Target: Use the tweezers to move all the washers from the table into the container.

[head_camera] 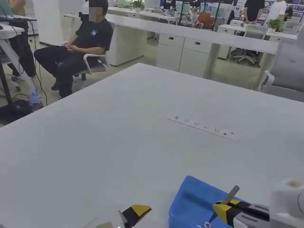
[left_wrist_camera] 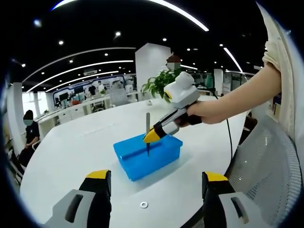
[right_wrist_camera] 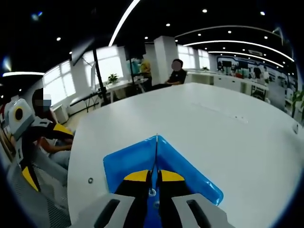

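A blue container sits on the white table. My right gripper is shut on a pair of metal tweezers, whose tips point down into the container. In the right gripper view the tweezers run forward from the shut jaws over the blue container. One small washer lies on the table just in front of the container, between my open left gripper and it. The washer sits left of the container. In the head view the container lies between my right gripper and my left gripper.
The white table stretches far ahead, with a strip of sockets set into it. A seated person is beyond the far left corner. Desks and office chairs stand further back.
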